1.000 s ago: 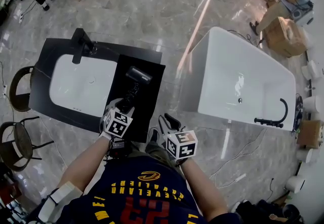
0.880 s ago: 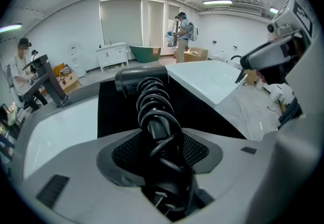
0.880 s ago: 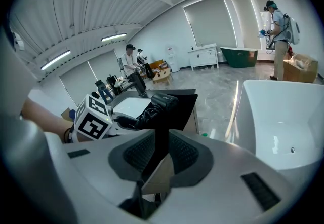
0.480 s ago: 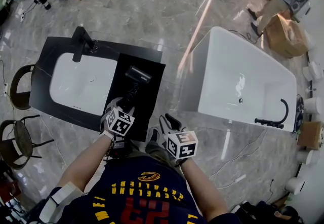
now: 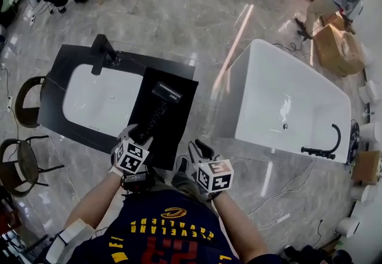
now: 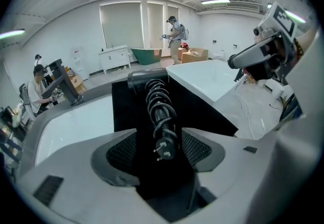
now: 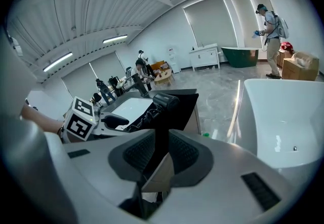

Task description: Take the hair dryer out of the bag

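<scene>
The hair dryer (image 5: 164, 92) lay on the black bag (image 5: 179, 122) at the worktop's (image 5: 65, 63) right end, seemingly out already, with the left gripper (image 6: 159, 149) opening around its plug (image 6: 163, 148) and the right gripper (image 7: 162, 154) clamping the bag's edge.

We've got a black counter (image 5: 55, 80) with a white sink (image 5: 101, 98) and a black faucet (image 5: 100, 54). Right of the counter there's a white bathtub (image 5: 239, 107), left of it a dark chair (image 5: 17, 103), and way beyond it a cardboard box (image 5: 335, 48).
</scene>
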`<state>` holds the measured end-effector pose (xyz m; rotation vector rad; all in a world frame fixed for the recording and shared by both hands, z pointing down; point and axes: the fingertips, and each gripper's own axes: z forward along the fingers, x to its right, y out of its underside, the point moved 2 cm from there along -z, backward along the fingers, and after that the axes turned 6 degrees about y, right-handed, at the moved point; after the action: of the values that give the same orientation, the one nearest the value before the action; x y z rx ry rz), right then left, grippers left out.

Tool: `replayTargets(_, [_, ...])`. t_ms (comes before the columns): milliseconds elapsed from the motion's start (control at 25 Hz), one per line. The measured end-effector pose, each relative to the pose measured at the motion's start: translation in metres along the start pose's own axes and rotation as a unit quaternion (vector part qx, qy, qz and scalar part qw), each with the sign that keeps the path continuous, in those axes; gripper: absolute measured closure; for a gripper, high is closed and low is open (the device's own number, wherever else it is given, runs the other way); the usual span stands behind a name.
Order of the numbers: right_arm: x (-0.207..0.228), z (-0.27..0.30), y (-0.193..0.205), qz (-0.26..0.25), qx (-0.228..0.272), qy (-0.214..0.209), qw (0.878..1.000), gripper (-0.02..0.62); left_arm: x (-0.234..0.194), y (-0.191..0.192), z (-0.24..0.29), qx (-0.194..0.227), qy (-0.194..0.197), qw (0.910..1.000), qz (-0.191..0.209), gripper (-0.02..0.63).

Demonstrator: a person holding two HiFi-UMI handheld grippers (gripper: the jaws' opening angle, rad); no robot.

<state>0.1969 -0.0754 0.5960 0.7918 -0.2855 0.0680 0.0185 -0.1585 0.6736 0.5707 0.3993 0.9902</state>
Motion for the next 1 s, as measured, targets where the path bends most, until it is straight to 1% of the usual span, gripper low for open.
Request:
replayTargets(160, [-0.009, 0.0, -0.001, -0.008, -0.002, -0.011, 1.0, 0.514, -0.006, 0.011, -0.041, 0.022, -0.019, 0.9995, -0.011, 0.35])
replayTargets(360, [-0.024, 0.004, -0.01, -0.022, 0.005, -0.026, 0.999, 0.514, -0.02, 0.024, -0.094, 0.061, -0.049, 0.997, -0.005, 0.351])
replayTargets(400, [-0.027, 0.004, -0.013, -0.025, 0.008, -0.028, 0.999, 0.514, -0.025, 0.027, -0.104, 0.063, -0.055, 0.9965, -0.013, 0.351])
replayTargets(480, [-0.037, 0.002, -0.024, -0.032, 0.019, -0.033, 0.999, 0.514, -0.036, 0.029, -0.128, 0.072, -0.071, 0.9939, -0.044, 0.351])
replayTargets(520, [-0.043, 0.0, -0.031, -0.037, 0.026, -0.037, 0.998, 0.512, -0.043, 0.027, -0.142, 0.085, -0.081, 0.9911, -0.062, 0.352])
replayTargets(600, [-0.058, -0.007, -0.046, -0.049, 0.044, -0.046, 0.997, 0.514, -0.056, 0.019, -0.173, 0.122, -0.107, 0.9828, -0.088, 0.353])
replayTargets(680, [-0.074, -0.017, -0.063, -0.059, 0.064, -0.055, 0.995, 0.514, -0.06, 0.004, -0.209, 0.164, -0.133, 0.9731, -0.092, 0.359])
replayTargets(760, [-0.09, -0.029, -0.08, -0.07, 0.085, -0.067, 0.992, 0.514, -0.054, -0.017, -0.243, 0.209, -0.148, 0.9631, -0.083, 0.389])
replayTargets(880, [-0.112, -0.047, -0.105, -0.08, 0.115, -0.097, 0.985, 0.514, -0.036, -0.05, -0.281, 0.272, -0.146, 0.9488, -0.069, 0.442])
replayTargets(1000, [-0.131, -0.069, -0.128, -0.083, 0.145, -0.124, 0.978, 0.514, -0.01, -0.078, -0.304, 0.314, -0.132, 0.9383, -0.058, 0.507])
